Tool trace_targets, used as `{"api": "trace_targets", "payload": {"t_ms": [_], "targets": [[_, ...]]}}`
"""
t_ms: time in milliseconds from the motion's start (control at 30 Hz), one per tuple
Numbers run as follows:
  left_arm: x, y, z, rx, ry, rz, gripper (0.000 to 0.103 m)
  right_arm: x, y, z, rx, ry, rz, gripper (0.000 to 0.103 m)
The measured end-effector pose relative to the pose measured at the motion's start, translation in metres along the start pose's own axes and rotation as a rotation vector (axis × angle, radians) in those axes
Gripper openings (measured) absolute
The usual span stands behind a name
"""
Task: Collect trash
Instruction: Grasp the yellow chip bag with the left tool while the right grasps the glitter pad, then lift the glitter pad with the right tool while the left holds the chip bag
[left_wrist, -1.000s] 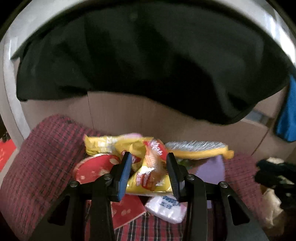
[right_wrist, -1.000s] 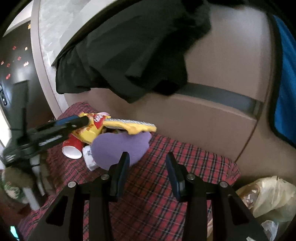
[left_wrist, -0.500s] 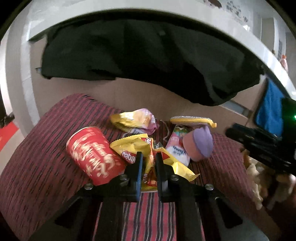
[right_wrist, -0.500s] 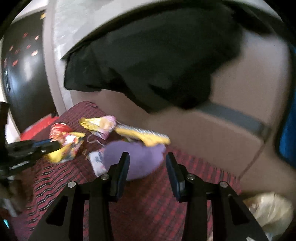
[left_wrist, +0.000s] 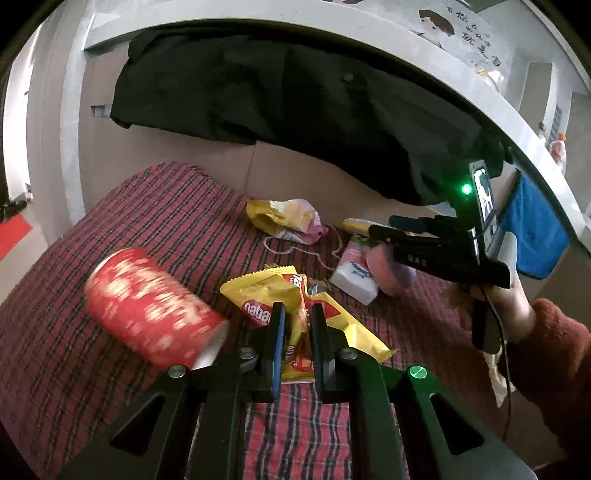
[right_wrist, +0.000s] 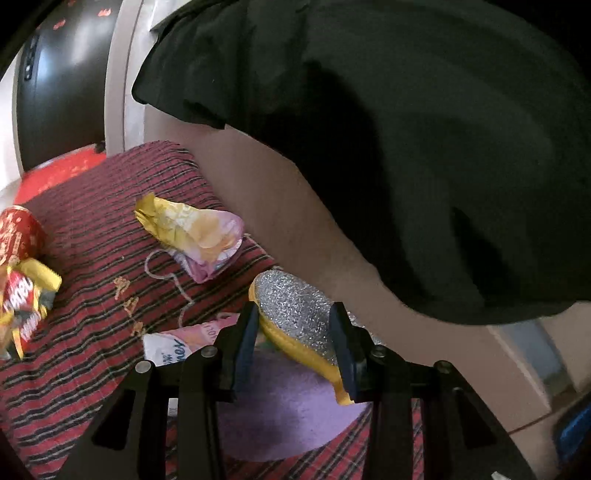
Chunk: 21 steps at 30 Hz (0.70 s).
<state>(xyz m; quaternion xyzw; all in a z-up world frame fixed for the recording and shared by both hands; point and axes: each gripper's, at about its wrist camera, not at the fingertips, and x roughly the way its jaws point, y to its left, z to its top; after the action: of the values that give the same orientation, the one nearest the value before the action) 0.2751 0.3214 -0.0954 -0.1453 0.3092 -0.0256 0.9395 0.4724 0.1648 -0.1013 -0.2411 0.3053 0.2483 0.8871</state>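
My left gripper (left_wrist: 297, 314) is shut on a yellow and red snack wrapper (left_wrist: 295, 295) and holds it above the red plaid cloth (left_wrist: 110, 229). A red paper cup (left_wrist: 147, 306) lies blurred just left of it. My right gripper (right_wrist: 293, 314) is open, its fingers on either side of a yellow sponge with a silver scrub face (right_wrist: 295, 314) that rests on a purple pad (right_wrist: 288, 410). A crumpled yellow and pink wrapper (right_wrist: 195, 232) and a white and pink tissue pack (right_wrist: 177, 343) lie to the left. The held wrapper also shows in the right wrist view (right_wrist: 26, 295).
A black garment (left_wrist: 295, 110) hangs over the beige panel behind the cloth. A thin string (right_wrist: 173, 280) lies on the cloth between the wrappers. A blue towel (left_wrist: 535, 236) hangs at the far right. The right gripper's body shows in the left wrist view (left_wrist: 436, 251).
My left gripper closed on the snack wrapper and lifted it back; the red cup moved alongside. My right gripper moved forward and down until its fingers straddled the sponge.
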Motion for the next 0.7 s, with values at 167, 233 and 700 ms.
{"api": "trace_targets", "payload": {"t_ms": [167, 233, 700], "targets": [[-0.001, -0.009, -0.004, -0.001, -0.003, -0.017, 0.014, -0.023, -0.003, -0.004, 0.039, -0.01, -0.008, 0.022], [-0.004, -0.014, -0.006, -0.001, -0.005, -0.026, 0.014, -0.036, -0.005, -0.008, 0.049, -0.016, 0.002, 0.018], [-0.008, -0.05, -0.026, 0.014, 0.018, -0.027, 0.014, -0.118, -0.035, -0.066, 0.238, -0.034, 0.12, 0.012]]}}
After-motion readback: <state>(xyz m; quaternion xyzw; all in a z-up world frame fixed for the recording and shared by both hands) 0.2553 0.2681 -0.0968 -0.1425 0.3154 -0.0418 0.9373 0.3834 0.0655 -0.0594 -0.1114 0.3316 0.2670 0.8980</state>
